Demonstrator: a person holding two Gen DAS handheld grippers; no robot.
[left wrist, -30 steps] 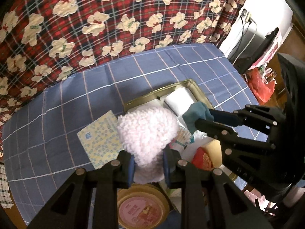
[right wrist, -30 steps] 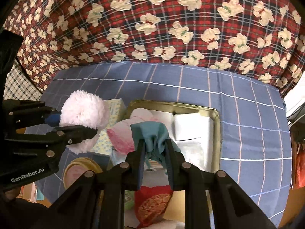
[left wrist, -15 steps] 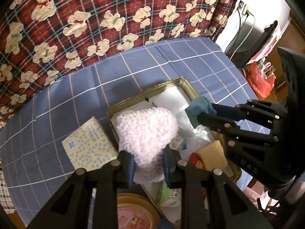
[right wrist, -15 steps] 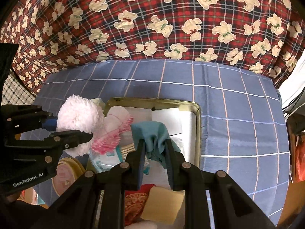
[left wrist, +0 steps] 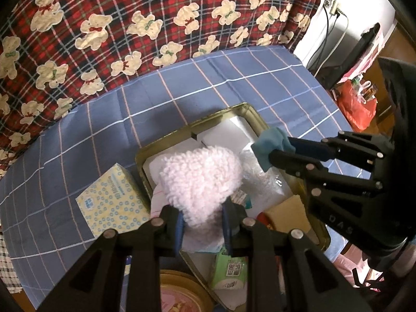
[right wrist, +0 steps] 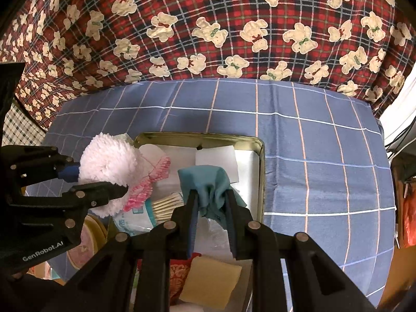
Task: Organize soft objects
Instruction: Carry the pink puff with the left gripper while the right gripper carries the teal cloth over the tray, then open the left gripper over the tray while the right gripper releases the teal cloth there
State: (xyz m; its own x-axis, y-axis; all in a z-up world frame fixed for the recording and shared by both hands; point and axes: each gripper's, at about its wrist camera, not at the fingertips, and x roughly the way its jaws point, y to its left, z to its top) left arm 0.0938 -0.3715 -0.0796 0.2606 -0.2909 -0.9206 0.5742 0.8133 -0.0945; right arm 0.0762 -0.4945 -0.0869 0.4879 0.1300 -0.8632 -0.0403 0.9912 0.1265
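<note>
Both grippers hang over a gold metal tin (right wrist: 260, 156) that stands on the blue checked cloth of the worktop (right wrist: 325, 156), and each carries something soft. The left gripper (left wrist: 201, 219) has its jaws clamped on a fluffy pink cloth (left wrist: 200, 179), which bulges out above the pads over the left part of the tin; the right gripper (right wrist: 210, 209) has its jaws closed tight on a bunched teal cloth (right wrist: 208, 182), held over the middle of the tin, close to the right wall. The tin is already crowded: white folded pieces (right wrist: 215, 161) lie at the far end, with a packet of cotton swabs (right wrist: 166, 205), a clear plastic wrapper, a red patterned piece (right wrist: 179, 273) and a yellow sponge (right wrist: 210, 280) nearer the cameras. A tissue box (left wrist: 111, 202) sits just outside the tin on the left, and a round lid (left wrist: 179, 296) lies at the near edge. The step in hand looks like setting both cloths into the tin. To do it well, each gripper should come straight down over a free patch, the two kept well apart so the frames do not knock together. The fluffy cloth is bulky and will spring back, so it wants pressing low before release. The thin teal cloth may cling to the pads, so the jaws should part fully before lifting away.
</note>
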